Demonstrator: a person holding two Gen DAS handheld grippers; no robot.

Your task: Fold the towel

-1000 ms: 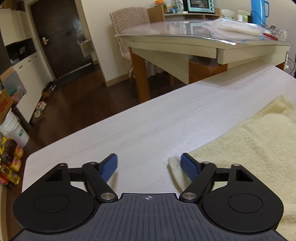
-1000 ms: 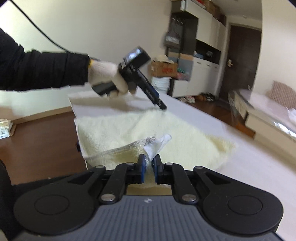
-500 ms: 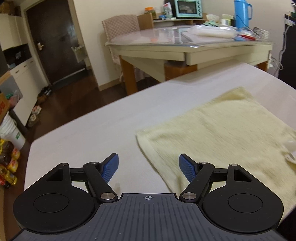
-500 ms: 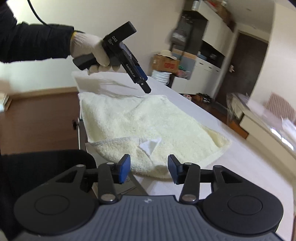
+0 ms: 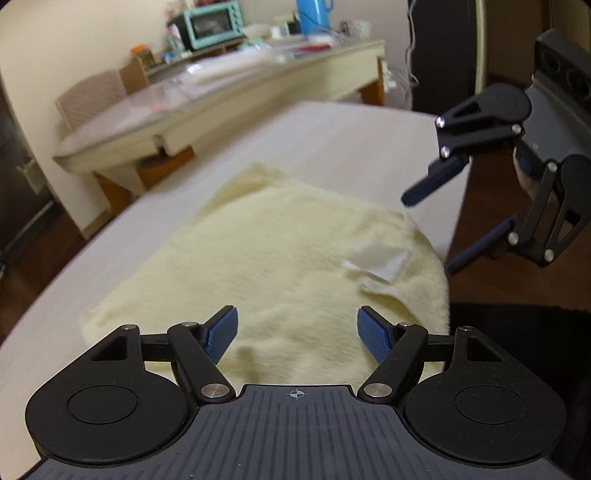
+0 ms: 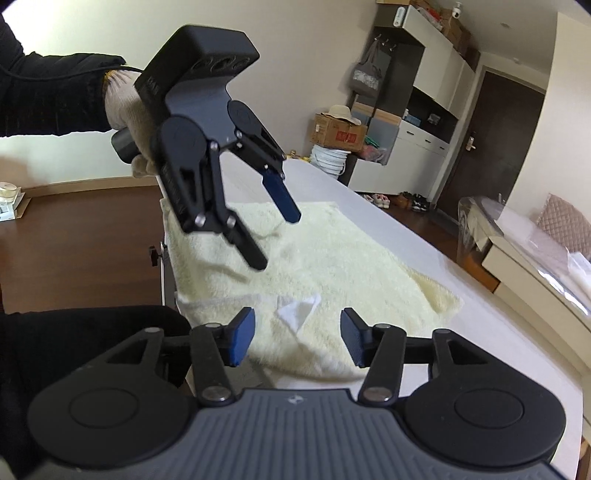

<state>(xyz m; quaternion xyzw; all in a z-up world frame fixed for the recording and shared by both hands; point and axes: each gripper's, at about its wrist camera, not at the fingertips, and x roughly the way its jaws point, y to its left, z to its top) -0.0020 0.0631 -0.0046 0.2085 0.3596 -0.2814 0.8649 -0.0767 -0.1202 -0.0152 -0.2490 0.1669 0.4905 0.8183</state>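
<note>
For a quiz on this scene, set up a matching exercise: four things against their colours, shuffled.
Things:
1. towel
2. oven
3. tag
4. jug

Colours:
a. white
b. blue
c. pale yellow
d. mint green

Pairs: 1-c, 2-d, 3-a, 4-b

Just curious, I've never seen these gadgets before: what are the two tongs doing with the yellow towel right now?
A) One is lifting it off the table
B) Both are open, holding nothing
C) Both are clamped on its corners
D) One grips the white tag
B: the left tongs and right tongs both stand spread apart above the towel, which lies on the table ungripped.
</note>
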